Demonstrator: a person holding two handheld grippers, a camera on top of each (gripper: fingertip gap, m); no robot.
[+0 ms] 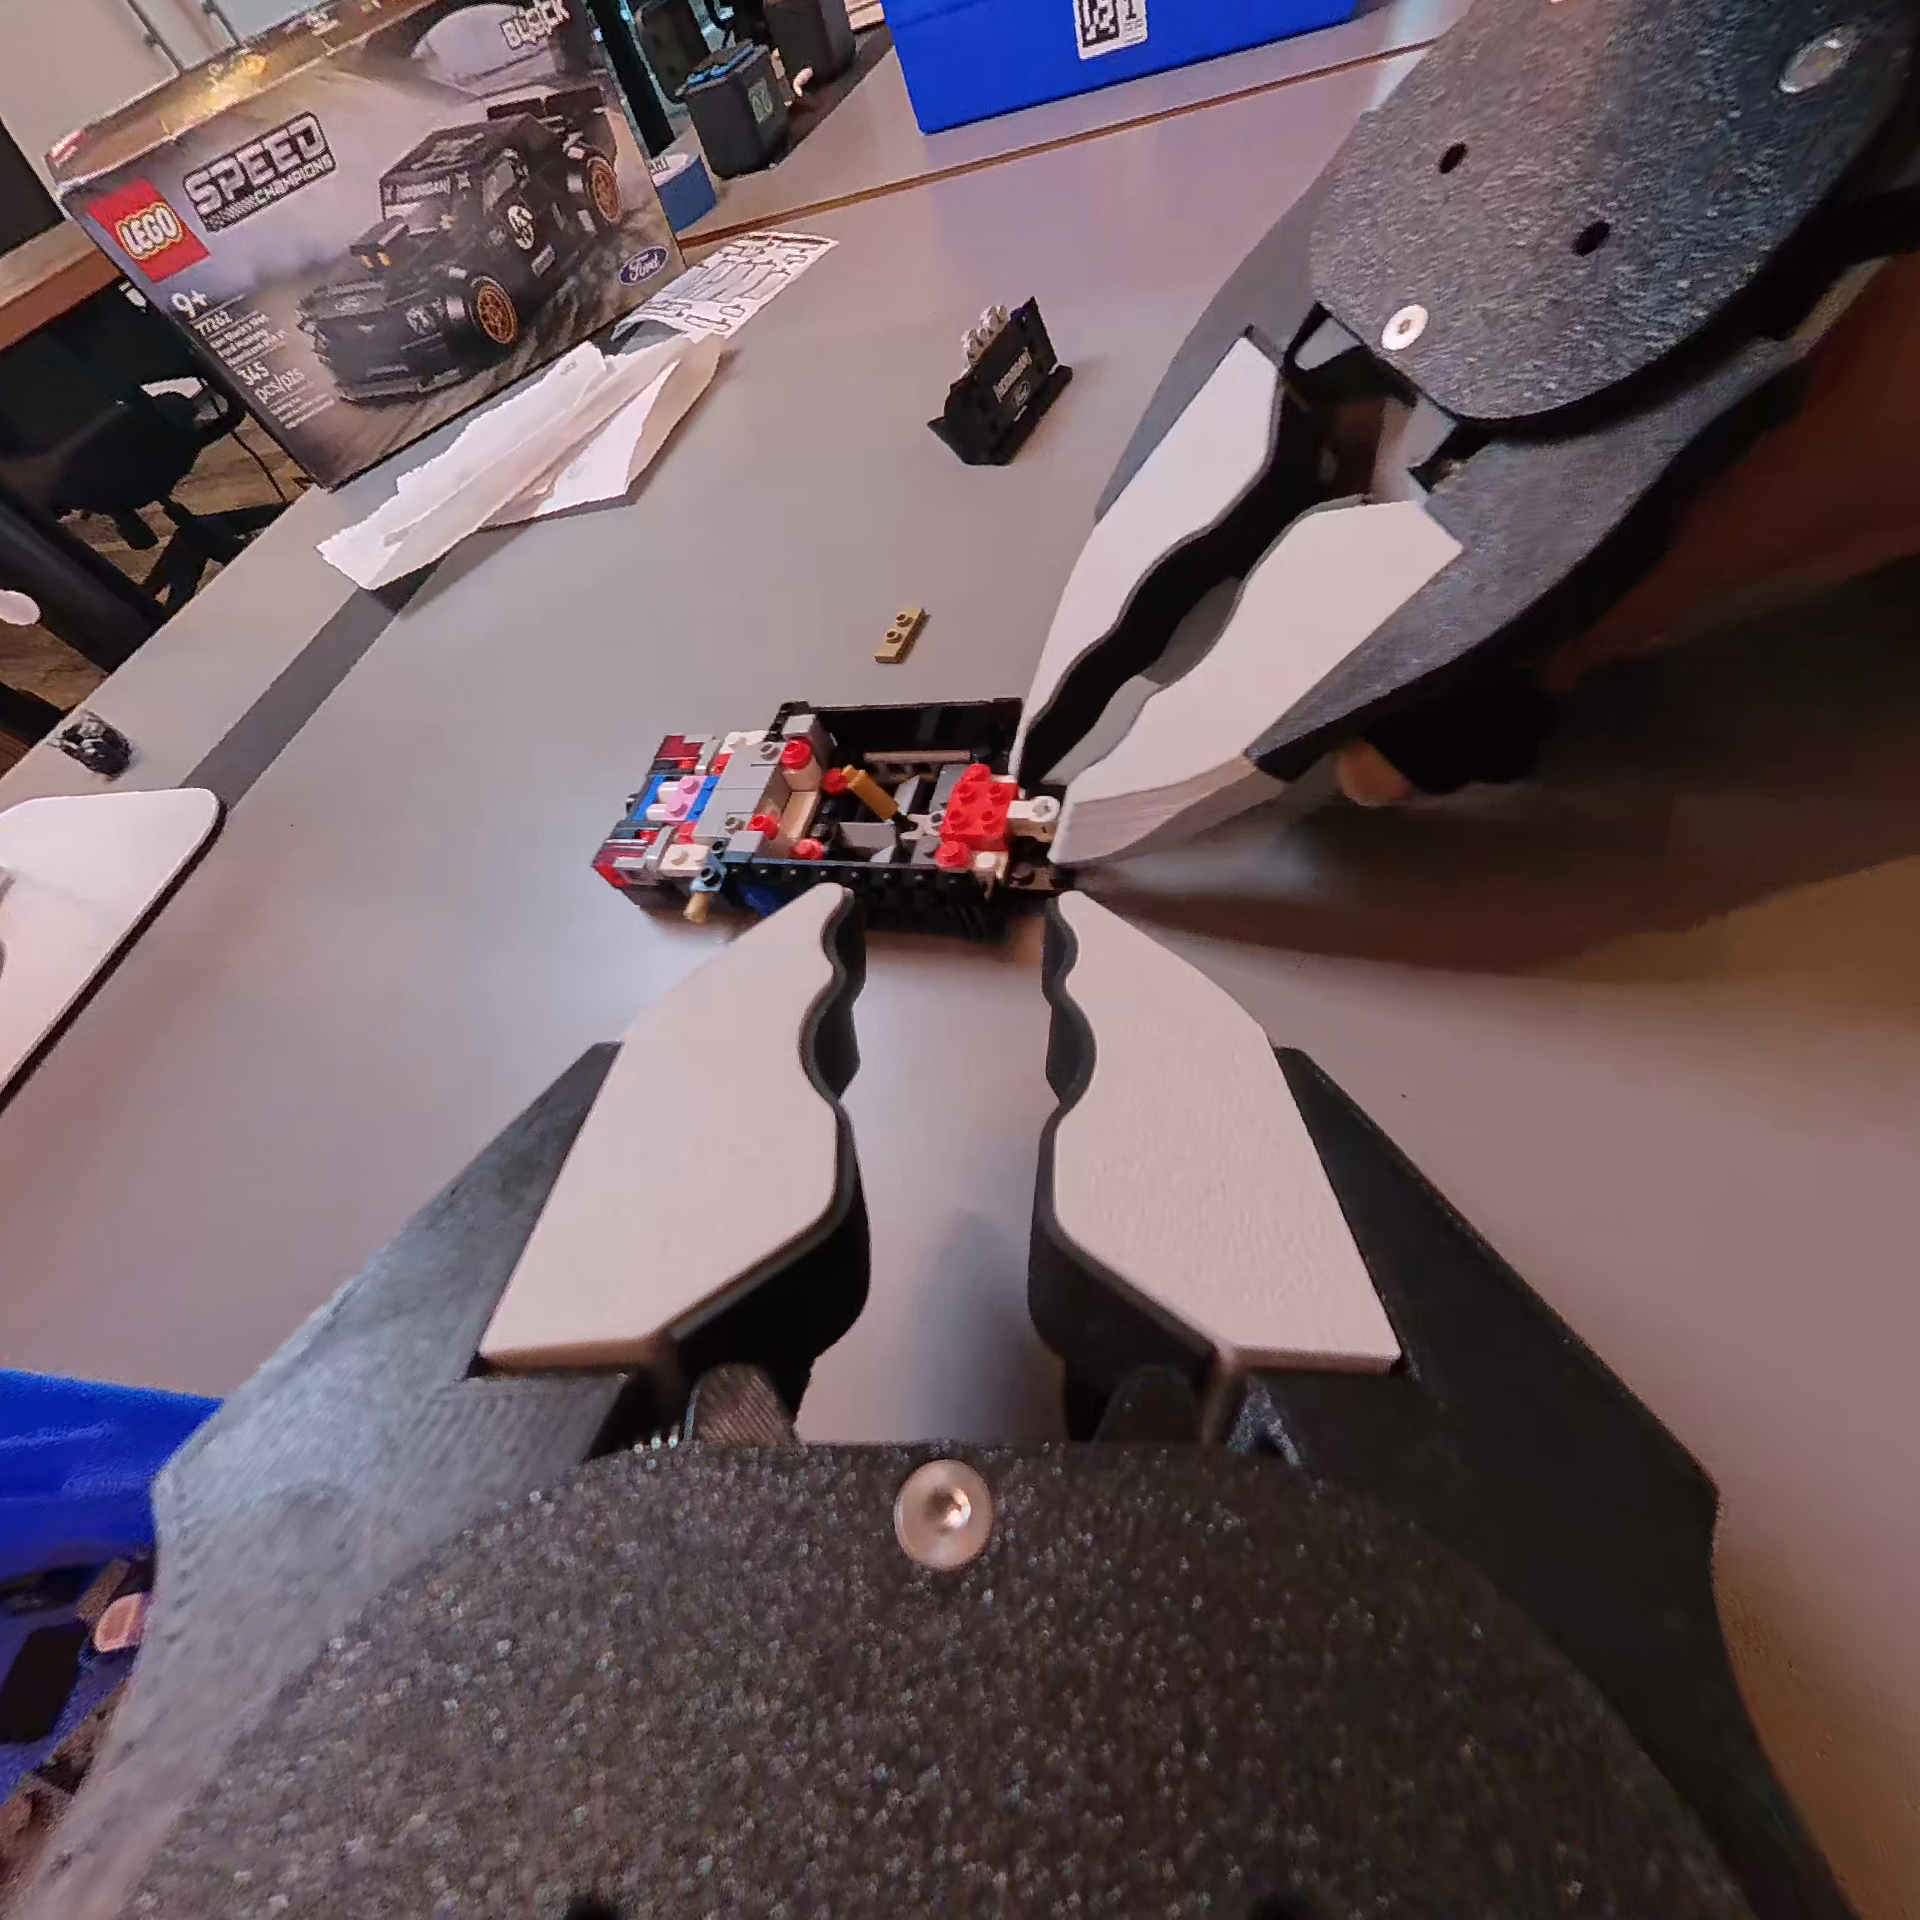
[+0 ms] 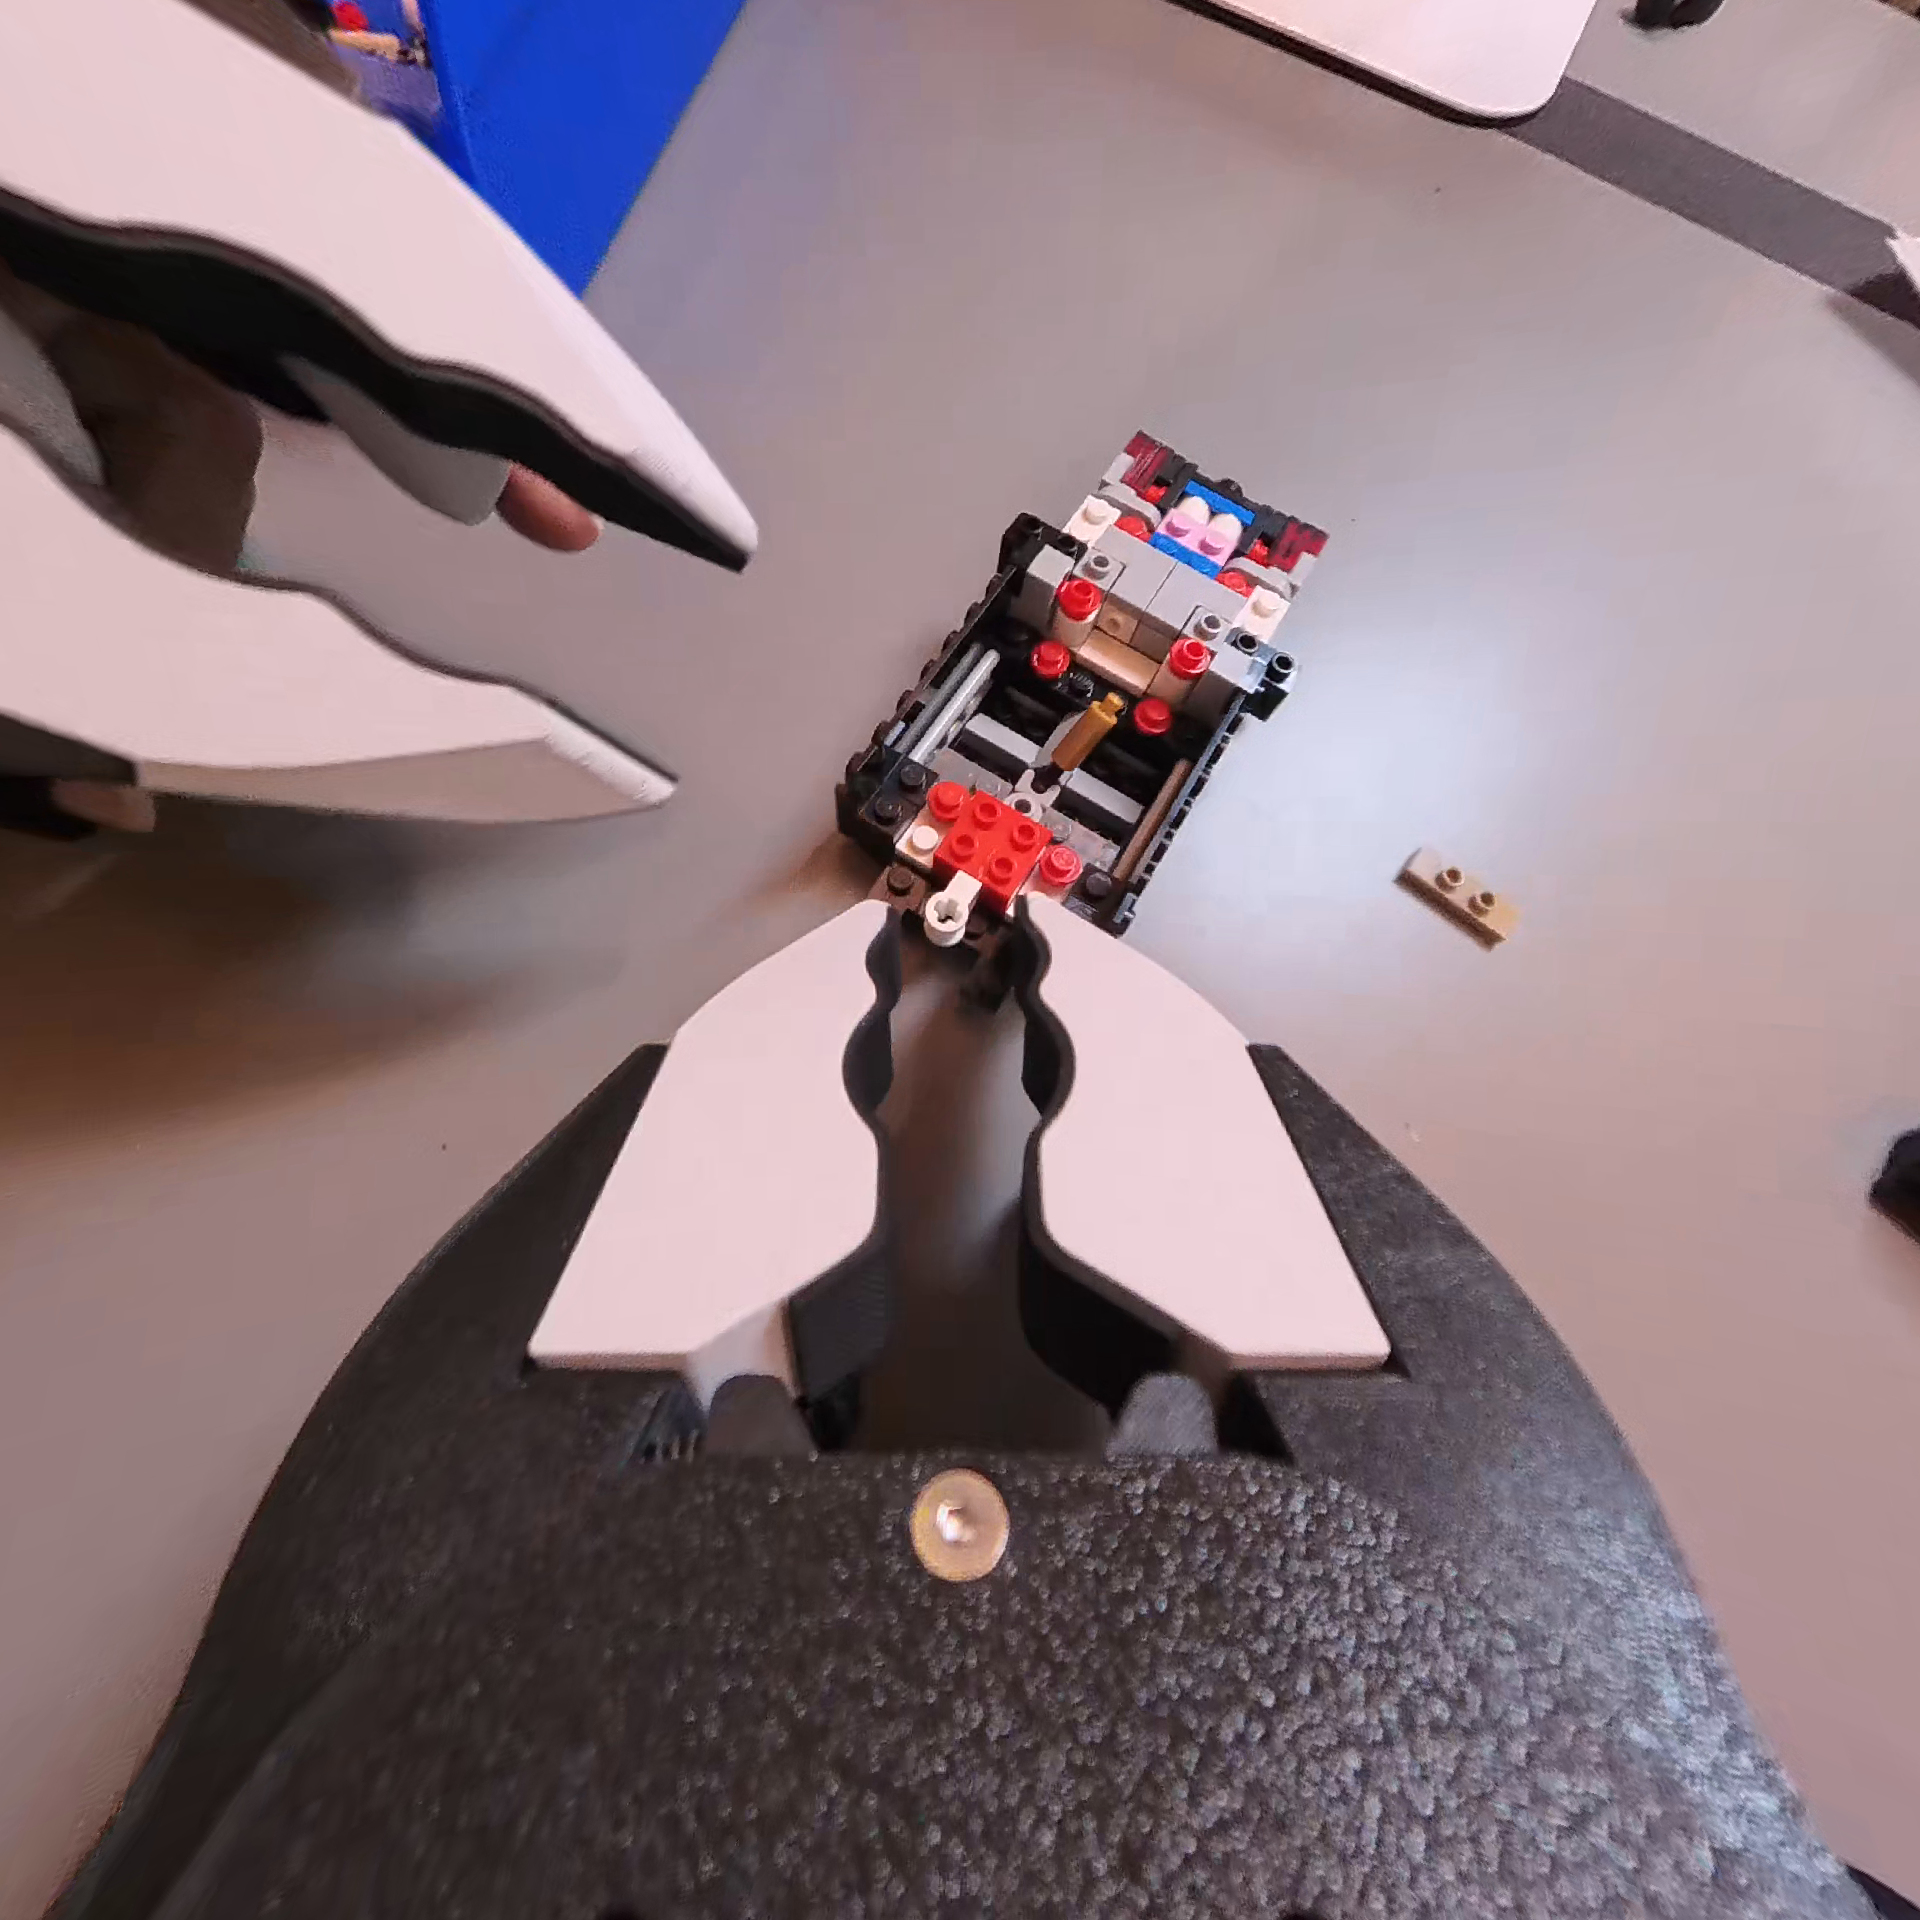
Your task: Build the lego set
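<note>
We are gripping the near end of the car [image 2: 1070, 707] with our right gripper [image 2: 951, 920]; our left gripper [image 1: 951, 904] is hovering beside it, jaws apart, empty.

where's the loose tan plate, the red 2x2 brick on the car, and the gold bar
tan plate [image 2: 1458, 896], right wrist view, studded top face
red 2x2 brick [image 2: 990, 837], right wrist view, middle of its studs
gold bar [image 2: 1091, 735], right wrist view, mid-shaft
</note>
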